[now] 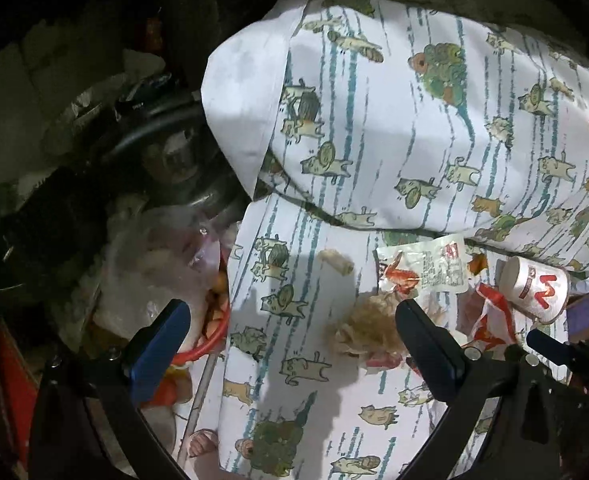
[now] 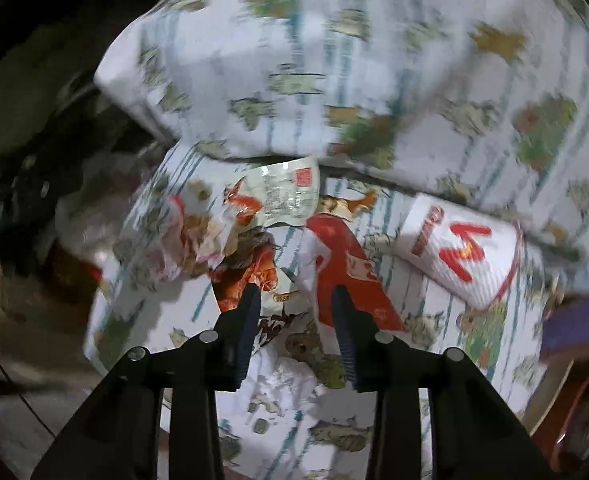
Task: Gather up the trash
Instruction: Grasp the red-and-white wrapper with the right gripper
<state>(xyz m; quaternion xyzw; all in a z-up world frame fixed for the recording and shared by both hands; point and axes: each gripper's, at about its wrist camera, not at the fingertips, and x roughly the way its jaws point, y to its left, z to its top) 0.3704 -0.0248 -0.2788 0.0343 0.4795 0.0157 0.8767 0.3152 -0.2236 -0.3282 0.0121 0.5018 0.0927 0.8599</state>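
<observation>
Right wrist view, blurred: trash lies scattered on a cat-print bedsheet, just below the lower edge of a pillow in the same print. Landmark for all places: that pillow.

- Red-and-white wrapper lies on the sheet below the pillow's edge. The right gripper stands over it, jaws narrowed to a modest gap. One finger tip sits over the wrapper's red part, the other over an orange crumpled wrapper just beside it. Whether the pads touch either piece cannot be told; nothing is visibly pinched.
- White printed sachet lies right at the pillow's lower edge, beyond the fingertips.
- White paper cup with a red mark lies on its side under the pillow's edge, off to the right of the gripper and apart from it.
- Crumpled tissue and scraps lie below the pillow's left end.

Left wrist view, sharper:
- Left gripper jaws spread wide, nothing between them but bare sheet and the edge of a pale fibrous clump. The clump lies just inside the right-hand finger.
- A small pale roll lies alone on the sheet below the pillow, beyond the fingers.
- Sachet and cup lie further right.
- A red basin sits off the sheet's left edge, in dim clutter.
</observation>
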